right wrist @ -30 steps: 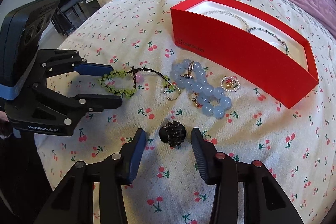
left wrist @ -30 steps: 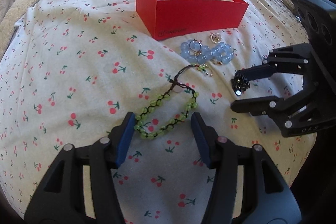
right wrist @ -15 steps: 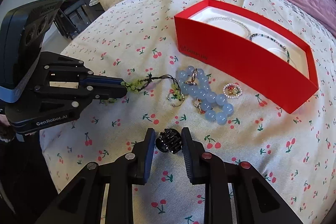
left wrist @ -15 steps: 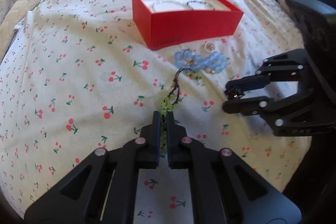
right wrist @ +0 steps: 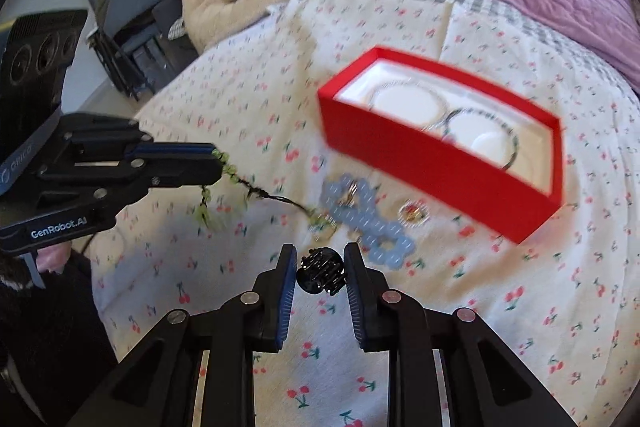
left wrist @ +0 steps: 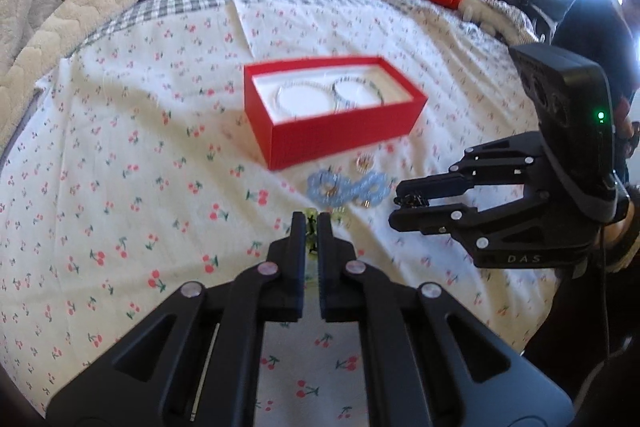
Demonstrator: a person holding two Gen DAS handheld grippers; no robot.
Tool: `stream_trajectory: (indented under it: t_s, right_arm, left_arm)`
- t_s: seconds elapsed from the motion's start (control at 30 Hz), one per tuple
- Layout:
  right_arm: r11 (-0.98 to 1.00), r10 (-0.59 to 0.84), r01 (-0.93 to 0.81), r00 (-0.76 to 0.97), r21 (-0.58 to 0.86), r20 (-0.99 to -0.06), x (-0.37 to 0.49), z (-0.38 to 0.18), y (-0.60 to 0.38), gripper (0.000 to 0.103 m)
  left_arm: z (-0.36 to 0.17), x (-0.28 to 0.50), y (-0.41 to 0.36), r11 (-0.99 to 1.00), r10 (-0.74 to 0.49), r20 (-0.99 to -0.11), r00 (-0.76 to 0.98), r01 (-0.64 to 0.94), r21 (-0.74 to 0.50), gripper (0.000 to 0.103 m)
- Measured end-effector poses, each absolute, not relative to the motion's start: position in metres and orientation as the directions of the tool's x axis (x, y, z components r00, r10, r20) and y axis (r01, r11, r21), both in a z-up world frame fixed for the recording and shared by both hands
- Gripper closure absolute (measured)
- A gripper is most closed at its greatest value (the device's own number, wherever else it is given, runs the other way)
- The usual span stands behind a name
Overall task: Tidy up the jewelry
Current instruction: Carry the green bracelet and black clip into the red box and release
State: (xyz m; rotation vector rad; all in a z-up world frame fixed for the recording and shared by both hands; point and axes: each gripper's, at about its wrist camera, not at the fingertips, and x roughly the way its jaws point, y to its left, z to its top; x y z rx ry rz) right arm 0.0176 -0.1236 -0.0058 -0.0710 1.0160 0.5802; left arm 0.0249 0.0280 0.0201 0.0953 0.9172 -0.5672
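While left gripper point(left wrist: 311, 223) pinches green bead bracelet point(right wrist: 224, 167) tight, right gripper point(right wrist: 318, 269) clamps black beaded piece point(right wrist: 322, 269), narrowly parted

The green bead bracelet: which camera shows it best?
The right wrist view. There the green bead bracelet hangs in plain sight from the left tool, its dark cord trailing down to the bedsheet. The left wrist view shows only a few green beads pinched between that tool's fingers.

red box point(left wrist: 340, 139): 1 | bracelets in box point(right wrist: 404, 99): 2 | blue bead bracelet point(right wrist: 368, 223): 1 | green bead bracelet point(right wrist: 232, 171): 1 | black beaded piece point(right wrist: 322, 269): 1
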Motion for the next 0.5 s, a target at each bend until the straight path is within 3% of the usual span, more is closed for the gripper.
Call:
stream_trajectory:
  t_s: [0.5]
  right_arm:
    - [0.896,0.403,-0.386,0.503,0.218,-0.765,0.048,0.037,-0.169,0.079]
  left_arm:
    - [0.074,0.055,0.004,0.851,-0.466,-0.682,0.564,0.497,-0.171,0.097]
